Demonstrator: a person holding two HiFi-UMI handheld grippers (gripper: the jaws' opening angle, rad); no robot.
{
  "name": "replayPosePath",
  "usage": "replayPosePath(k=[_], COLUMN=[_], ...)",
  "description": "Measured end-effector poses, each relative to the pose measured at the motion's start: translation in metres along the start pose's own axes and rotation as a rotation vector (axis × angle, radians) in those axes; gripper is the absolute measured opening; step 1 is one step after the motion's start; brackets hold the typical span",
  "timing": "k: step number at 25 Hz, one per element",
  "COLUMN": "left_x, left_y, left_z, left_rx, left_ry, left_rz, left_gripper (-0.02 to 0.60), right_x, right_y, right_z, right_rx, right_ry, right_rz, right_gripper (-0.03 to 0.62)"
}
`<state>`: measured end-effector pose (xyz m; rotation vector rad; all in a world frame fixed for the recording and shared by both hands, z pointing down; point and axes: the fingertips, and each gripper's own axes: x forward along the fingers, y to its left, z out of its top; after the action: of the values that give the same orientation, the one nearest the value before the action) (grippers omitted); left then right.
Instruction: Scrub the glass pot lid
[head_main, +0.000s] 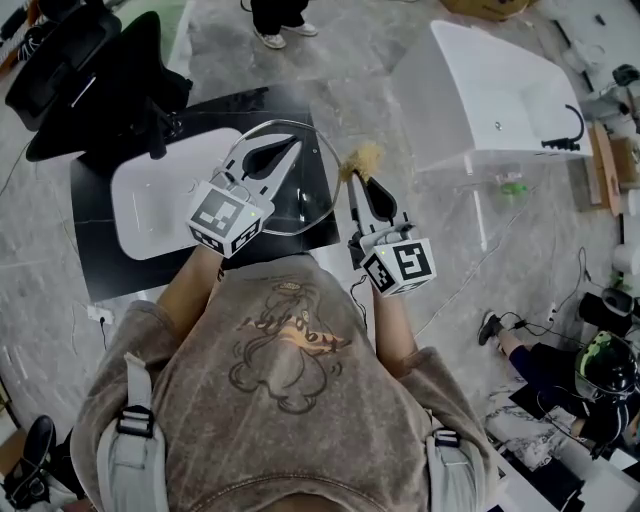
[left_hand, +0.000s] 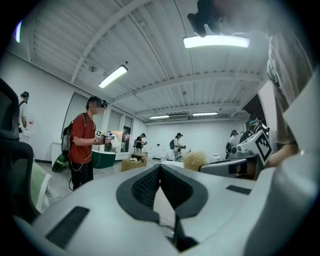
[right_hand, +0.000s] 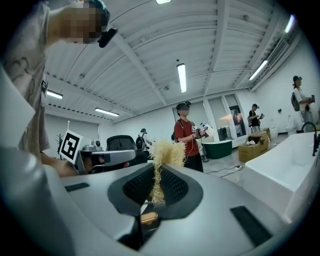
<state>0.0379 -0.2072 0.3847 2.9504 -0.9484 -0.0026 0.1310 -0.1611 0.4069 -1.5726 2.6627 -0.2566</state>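
Status: my left claw (head_main: 292, 148) is clenched on the rim of the round clear glass pot lid (head_main: 310, 195), which it holds roughly flat above the bench. My right claw (head_main: 356, 183) is clamped on a tuft of pale yellow fibrous scrubber (head_main: 362, 158). The tuft sits just beside the lid's rim, and I see no contact.

Judgement: tool and lid are both in hand, but the scrubbing does not look under way. No suds or water show, and I cannot judge how clean the lid is. I reckon the strokes are all left to do.

Surface: a black-topped bench (head_main: 110, 260) carries a white rounded basin (head_main: 160, 205).

Room:
- grey marbled floor (head_main: 350, 60)
- white bathtub (head_main: 490, 100) to the right
- black office chair (head_main: 90, 80) to the left
- person in a red shirt (left_hand: 82, 145)
- strip lights (left_hand: 216, 41) overhead
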Motion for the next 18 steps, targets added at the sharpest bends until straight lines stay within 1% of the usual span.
replayPosePath(k=[10,18], left_x=[0.0,0.0], left_y=[-0.004,-0.004], left_z=[-0.014,-0.02], left_rx=[-0.005,-0.023], left_ry=[0.026,0.038], left_rz=[-0.005,-0.003], left_gripper=[0.017,0.017], right_x=[-0.001,0.002], right_y=[-0.011,-0.011], right_z=[-0.004,-0.005], right_rx=[-0.033,-0.038], right_ry=[-0.022,-0.017], right_rz=[-0.081,-0.085], right_gripper=[0.04,0.04])
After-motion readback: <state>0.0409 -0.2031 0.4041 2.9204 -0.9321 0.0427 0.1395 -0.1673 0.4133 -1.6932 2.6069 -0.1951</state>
